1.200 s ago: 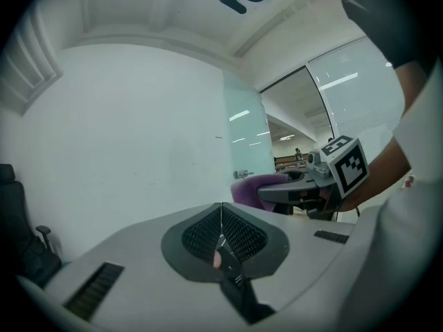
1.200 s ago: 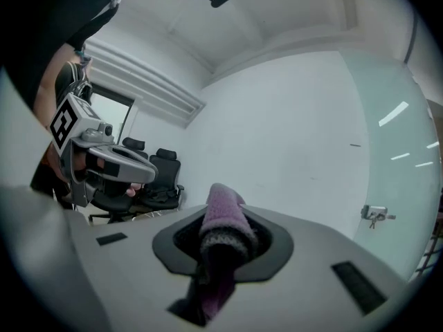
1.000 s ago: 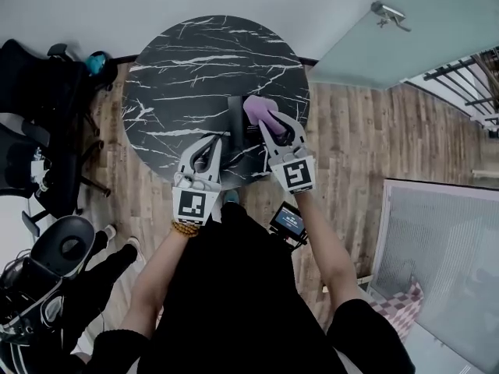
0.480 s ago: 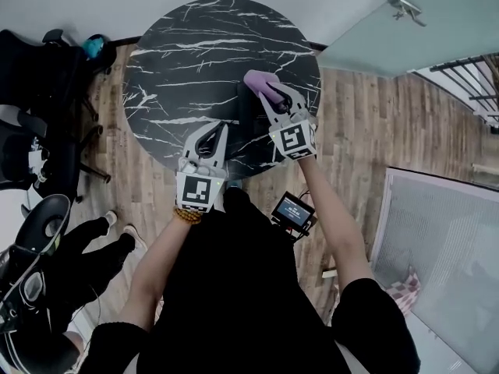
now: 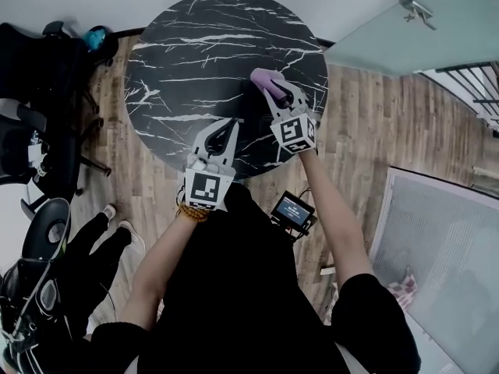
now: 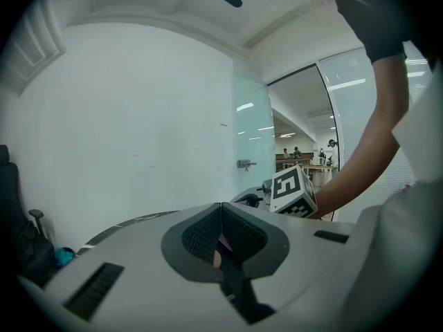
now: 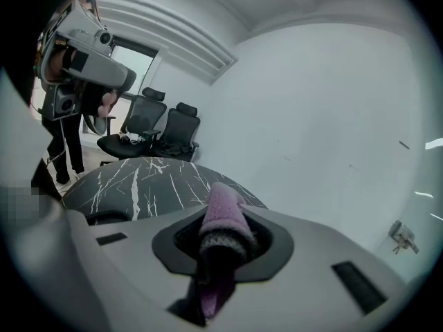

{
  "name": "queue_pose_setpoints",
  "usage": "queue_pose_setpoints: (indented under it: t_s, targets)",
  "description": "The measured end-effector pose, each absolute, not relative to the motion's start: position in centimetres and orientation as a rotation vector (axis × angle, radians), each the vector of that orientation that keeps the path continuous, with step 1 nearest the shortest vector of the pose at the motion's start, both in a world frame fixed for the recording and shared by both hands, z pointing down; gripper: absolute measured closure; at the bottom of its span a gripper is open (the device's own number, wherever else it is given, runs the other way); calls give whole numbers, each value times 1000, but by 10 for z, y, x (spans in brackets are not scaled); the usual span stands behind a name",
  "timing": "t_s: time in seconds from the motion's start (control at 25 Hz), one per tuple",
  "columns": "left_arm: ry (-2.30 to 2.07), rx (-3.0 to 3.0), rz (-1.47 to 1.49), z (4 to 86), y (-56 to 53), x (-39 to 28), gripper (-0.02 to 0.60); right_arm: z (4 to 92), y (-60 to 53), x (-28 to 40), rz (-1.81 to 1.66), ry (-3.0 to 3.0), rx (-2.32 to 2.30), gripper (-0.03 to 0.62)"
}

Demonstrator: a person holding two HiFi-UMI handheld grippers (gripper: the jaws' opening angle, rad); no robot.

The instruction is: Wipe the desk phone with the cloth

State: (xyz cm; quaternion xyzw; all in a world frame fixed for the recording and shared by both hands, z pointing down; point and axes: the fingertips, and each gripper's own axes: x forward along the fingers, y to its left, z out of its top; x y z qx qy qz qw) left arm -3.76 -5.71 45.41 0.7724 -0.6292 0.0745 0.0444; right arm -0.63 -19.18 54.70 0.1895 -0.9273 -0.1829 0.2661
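Right hand-held gripper (image 5: 277,93): we pinch the purple cloth (image 5: 263,78).
Left hand-held gripper (image 5: 231,125): closed tight, empty.
Job: we think the wiping is not done yet.

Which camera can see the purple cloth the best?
The right gripper view. The purple cloth looks big and close there, pinched between the jaws. The head view shows it only as a small purple bit over the table. The left gripper view shows no clear cloth.
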Motion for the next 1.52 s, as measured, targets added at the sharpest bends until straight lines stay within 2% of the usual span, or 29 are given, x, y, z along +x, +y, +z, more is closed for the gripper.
queue_pose_setpoints:
  t_s: [0.72,1.52]
  targets:
    - [-1943,2274,223,472,-59,-55,568,618,-191,-37,-604,-2315,271,511]
    - [-1926,2276,237,478,-63,-47,568,644,-189,-38,-432,-2329,236,511]
